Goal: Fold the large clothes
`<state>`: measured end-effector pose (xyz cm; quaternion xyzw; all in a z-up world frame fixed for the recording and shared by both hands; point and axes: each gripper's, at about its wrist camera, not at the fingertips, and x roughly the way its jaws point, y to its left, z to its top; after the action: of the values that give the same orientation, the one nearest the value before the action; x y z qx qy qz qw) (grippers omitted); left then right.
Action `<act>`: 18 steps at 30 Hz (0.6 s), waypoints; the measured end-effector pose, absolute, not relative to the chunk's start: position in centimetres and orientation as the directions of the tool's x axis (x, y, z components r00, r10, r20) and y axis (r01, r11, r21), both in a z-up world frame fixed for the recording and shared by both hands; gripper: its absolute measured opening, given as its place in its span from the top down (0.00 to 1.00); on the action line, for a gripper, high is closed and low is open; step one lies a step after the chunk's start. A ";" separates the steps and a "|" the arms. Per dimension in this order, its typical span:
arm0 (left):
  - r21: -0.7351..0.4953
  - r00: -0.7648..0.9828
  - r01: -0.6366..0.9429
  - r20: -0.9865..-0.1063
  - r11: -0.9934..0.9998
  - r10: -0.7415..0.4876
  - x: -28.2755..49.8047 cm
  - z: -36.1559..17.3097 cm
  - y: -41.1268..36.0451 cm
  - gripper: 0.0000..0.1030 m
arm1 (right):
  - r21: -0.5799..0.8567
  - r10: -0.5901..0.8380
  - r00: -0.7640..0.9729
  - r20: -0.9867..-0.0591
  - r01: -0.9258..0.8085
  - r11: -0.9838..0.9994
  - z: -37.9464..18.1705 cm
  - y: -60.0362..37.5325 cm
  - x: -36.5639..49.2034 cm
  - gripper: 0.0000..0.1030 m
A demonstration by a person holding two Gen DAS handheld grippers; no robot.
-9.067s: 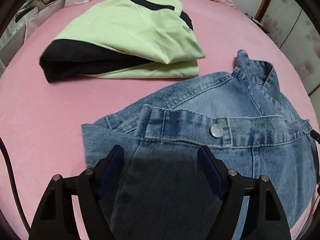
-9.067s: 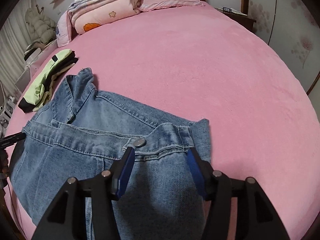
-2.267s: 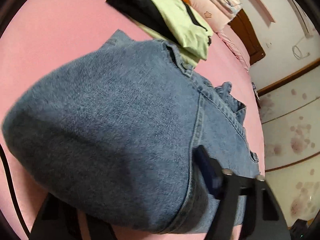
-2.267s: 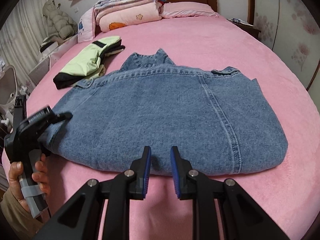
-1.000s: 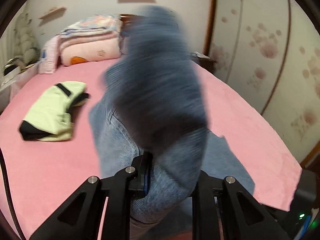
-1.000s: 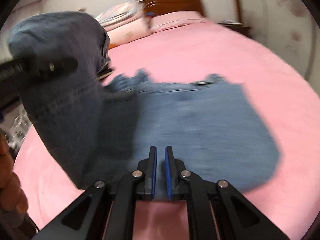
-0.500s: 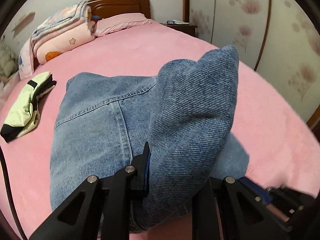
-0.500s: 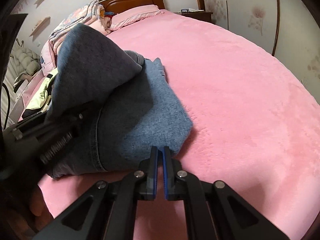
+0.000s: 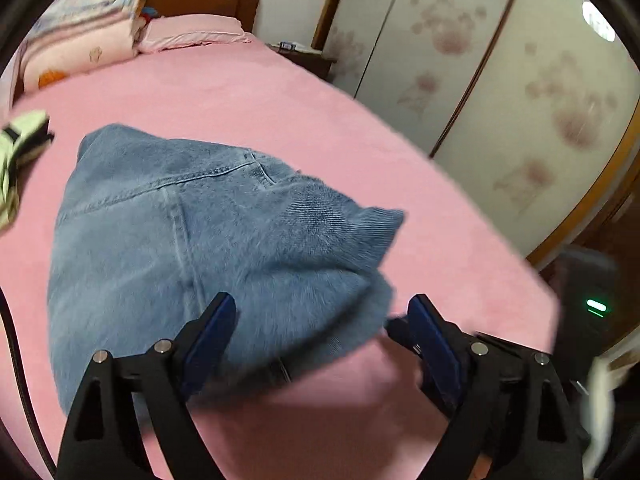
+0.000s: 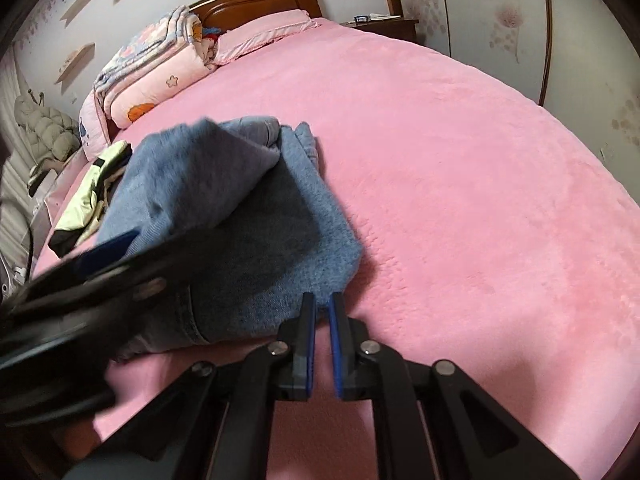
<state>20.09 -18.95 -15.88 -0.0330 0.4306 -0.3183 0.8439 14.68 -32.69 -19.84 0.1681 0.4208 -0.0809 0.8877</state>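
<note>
Denim jacket (image 9: 192, 248) lies folded in half at centre frame on my pink bed (image 9: 248, 96). Left gripper (image 9: 320, 320) gapes wide, empty, just above its near edge; right gripper (image 10: 321, 308) is pinched nearly closed at the lower corner. I judge squaring the bundle comes next.

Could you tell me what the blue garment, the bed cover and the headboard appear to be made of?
The blue garment looks like washed denim: diagonal twill weave, stitched seams, matte faded blue. The bed cover seems a plush fleece, with a soft, nubbly pink pile. The headboard appears to be wood, reddish brown with a slight gloss, though veneer cannot be ruled out.
</note>
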 end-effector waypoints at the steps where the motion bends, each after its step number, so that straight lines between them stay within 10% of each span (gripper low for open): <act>1: -0.367 0.429 0.487 -0.691 0.793 -0.582 19.6 -15.2 -17.5 0.15 | 0.238 0.003 0.640 -0.768 0.282 0.929 -19.6 -32.8 14.6 0.93; 5: -0.452 0.495 0.361 -0.648 0.816 -0.578 18.2 -13.6 -11.3 0.15 | 0.278 0.034 0.672 -0.740 0.259 0.925 -17.9 -33.2 13.9 0.85; 9: -0.348 0.558 0.216 -0.723 0.912 -0.407 19.1 -14.7 -6.5 0.15 | 0.339 0.090 0.738 -0.669 0.195 0.920 -14.9 -33.1 13.4 0.56; 18: -0.289 0.509 0.044 -0.817 0.956 -0.270 22.0 -19.2 -2.6 0.15 | 0.183 0.065 0.757 -0.650 0.073 0.980 -12.1 -30.8 17.1 0.48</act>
<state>22.03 -2.57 -19.20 -0.1164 0.4872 -0.0912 0.8607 17.09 -30.78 -12.07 0.0989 0.3485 -0.0021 0.9321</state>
